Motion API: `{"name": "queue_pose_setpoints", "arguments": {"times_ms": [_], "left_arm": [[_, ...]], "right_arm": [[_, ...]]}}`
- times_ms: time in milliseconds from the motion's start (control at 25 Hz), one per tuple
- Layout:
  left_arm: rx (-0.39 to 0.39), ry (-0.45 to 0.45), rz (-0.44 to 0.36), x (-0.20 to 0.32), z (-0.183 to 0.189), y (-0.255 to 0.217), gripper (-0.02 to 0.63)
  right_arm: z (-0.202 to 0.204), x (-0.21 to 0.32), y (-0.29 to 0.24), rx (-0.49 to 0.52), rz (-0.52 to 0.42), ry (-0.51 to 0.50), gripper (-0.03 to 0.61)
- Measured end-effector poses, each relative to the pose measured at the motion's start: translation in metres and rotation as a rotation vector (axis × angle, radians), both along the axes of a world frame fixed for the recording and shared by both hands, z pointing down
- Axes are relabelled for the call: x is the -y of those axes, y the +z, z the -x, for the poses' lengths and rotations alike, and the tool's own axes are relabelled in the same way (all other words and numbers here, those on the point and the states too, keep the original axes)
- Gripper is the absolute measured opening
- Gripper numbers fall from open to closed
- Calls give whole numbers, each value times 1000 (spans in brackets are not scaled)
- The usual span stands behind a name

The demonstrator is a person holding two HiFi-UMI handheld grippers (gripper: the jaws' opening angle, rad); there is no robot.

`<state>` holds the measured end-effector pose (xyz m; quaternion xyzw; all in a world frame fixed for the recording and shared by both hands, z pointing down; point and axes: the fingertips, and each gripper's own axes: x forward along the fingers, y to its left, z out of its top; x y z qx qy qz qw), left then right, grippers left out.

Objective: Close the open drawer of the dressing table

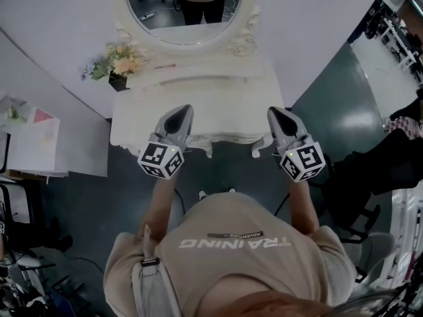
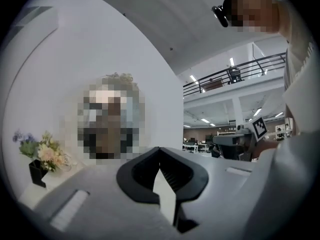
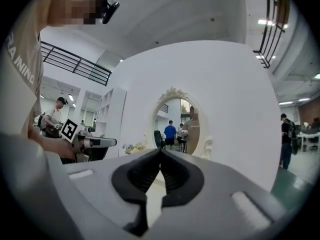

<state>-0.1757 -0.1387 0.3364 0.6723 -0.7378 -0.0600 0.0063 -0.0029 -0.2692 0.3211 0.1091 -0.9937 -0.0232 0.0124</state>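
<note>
Dressing table: a cream-white carved dressing table (image 1: 218,114) stands against the far white wall, on a dark grey-green floor (image 1: 330,117).
Drawer: from above its front cannot be told apart from the table's top. The table's near edge lies just under both grippers' tips.
Mirror: an oval mirror in a cream scrolled frame (image 1: 188,30) rises at the table's far side.
Flowers: a bunch of pale yellow and lilac flowers (image 1: 122,59) in a small dark pot (image 1: 117,82) sits at the far left corner of the table.
Left gripper: the grey left gripper (image 1: 182,109) hovers over the near left of the table. In its own view (image 2: 160,151) the black jaws meet at the tips with nothing between them.
Right gripper: the grey right gripper (image 1: 275,111) hovers over the near right. In its own view (image 3: 160,153) the jaws are likewise closed and empty.
Writing: the person's beige T-shirt (image 1: 225,269) reads "TRAINING", with a small dark label above it that is too small to read surely.
</note>
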Motion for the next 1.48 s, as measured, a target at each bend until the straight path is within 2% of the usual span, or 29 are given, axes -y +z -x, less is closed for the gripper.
{"name": "queue_pose_setpoints", "arguments": {"times_ms": [120, 240, 360, 600, 760, 920, 1080, 1280, 1480], "left_arm": [[72, -10, 27, 3, -3, -2, 0], [116, -28, 35, -1, -3, 0, 0], [107, -46, 31, -5, 3, 4, 0], [83, -83, 76, -13, 16, 26, 0], [63, -106, 98, -15, 29, 42, 0], [51, -109, 94, -20, 29, 44, 0], [28, -137, 74, -25, 48, 43, 0], [10, -119, 83, -22, 60, 57, 0], [17, -86, 125, -24, 80, 74, 0]], "right_arm": [[4, 6, 2, 5, -3, 10, 3], [10, 11, 13, -27, -51, 20, 3], [13, 13, 21, -58, -103, 17, 3], [14, 14, 33, -60, -32, -2, 3], [21, 16, 42, -71, -34, -8, 3], [19, 13, 48, -77, -5, -4, 3], [29, 9, 49, -59, 13, 13, 3], [38, 7, 56, -47, 40, 55, 3], [53, 0, 57, -26, 41, 84, 3]]}}
